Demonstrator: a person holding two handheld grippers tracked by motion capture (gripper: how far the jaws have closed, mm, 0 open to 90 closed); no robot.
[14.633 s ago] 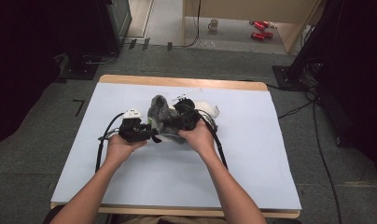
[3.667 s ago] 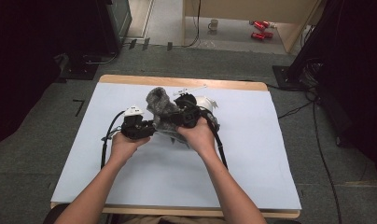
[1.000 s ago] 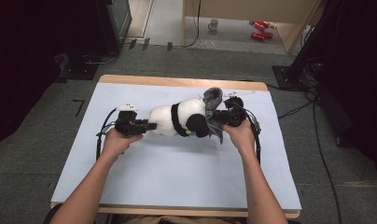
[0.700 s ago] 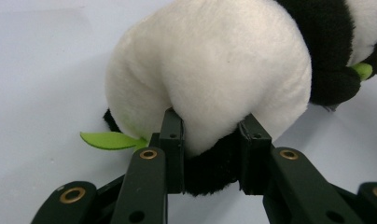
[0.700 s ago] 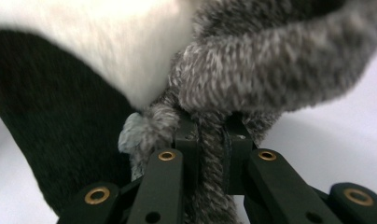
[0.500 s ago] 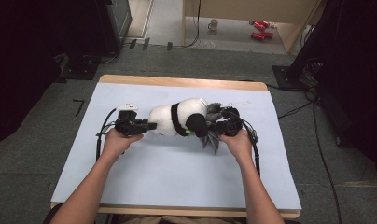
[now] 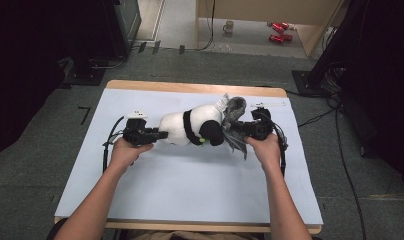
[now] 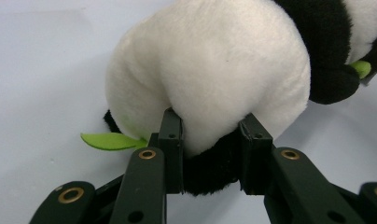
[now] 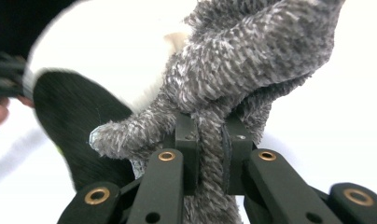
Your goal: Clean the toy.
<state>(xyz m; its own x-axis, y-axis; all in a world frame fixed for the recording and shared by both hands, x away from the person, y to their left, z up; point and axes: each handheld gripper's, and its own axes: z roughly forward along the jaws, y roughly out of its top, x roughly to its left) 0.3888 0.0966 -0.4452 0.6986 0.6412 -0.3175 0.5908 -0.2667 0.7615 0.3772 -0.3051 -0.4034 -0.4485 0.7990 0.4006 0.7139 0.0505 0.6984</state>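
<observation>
Left hand-held gripper (image 7: 162, 134) pinches the rear end of the white and black plush panda toy (image 7: 190, 128), which lies on its side between the two hands on the pale blue-covered wooden table (image 7: 190, 185). In the left gripper view that hand-held gripper (image 8: 210, 135) has its two black jaws pressed into the soft white fur of the plush panda toy (image 8: 210, 70), with a dark patch of plush squeezed between them. A green felt leaf (image 8: 109, 140) sticks out just beside the left jaw, lying on the table (image 8: 37, 70), and a second green piece shows by a black paw farther off to the right.

Right hand-held gripper (image 7: 240, 131), on the far side of the toy from the left one, is clamped on a fuzzy grey knitted cloth (image 7: 235, 122). In the right gripper view the jaws of this hand-held gripper (image 9: 209, 140) stand nearly together, nipping a thin fold of the fuzzy grey cloth (image 9: 252, 56), which bunches up above them and hangs down below. Just behind the cloth, touching it, lies the panda's white head with one black ear (image 9: 79, 116) to the left of the jaws.
</observation>
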